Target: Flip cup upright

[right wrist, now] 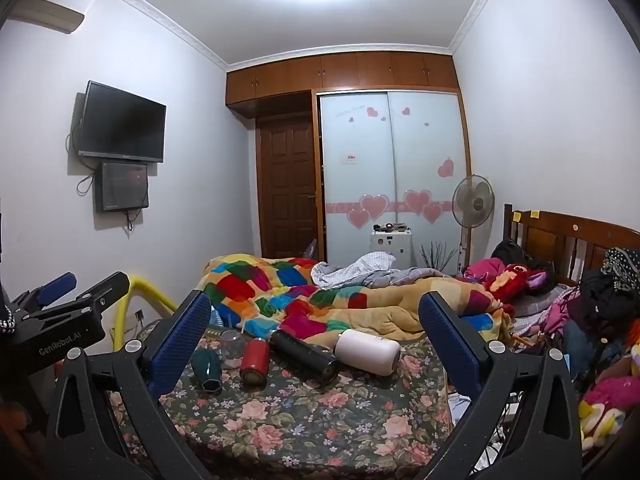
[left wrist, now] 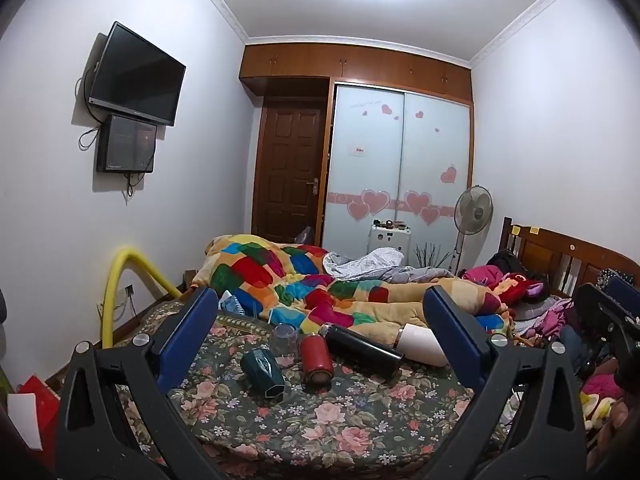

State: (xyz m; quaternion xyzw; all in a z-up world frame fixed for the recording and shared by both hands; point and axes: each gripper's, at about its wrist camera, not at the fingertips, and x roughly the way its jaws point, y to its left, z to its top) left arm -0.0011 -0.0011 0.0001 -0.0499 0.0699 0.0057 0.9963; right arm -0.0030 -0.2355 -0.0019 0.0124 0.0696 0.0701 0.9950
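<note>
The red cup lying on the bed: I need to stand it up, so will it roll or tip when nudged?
The red cup looks round-sided and lies on its side, so a nudge would probably roll it toward the black flask. The floral bedspread looks soft, so once upright it may tip.

Home bedroom. Bed (left wrist: pixel 320 432) with floral sheet, patchwork quilt (left wrist: pixel 304 280) bunched on it, wooden headboard (right wrist: pixel 560 240). Sliding wardrobe (left wrist: pixel 400 160) with heart stickers, cupboards above, wooden door (left wrist: pixel 290 172) beside it. TV (left wrist: pixel 136 76) on wall, standing fan (right wrist: pixel 473 202), clothes and plush toys (right wrist: pixel 600 396) heaped at right.
</note>
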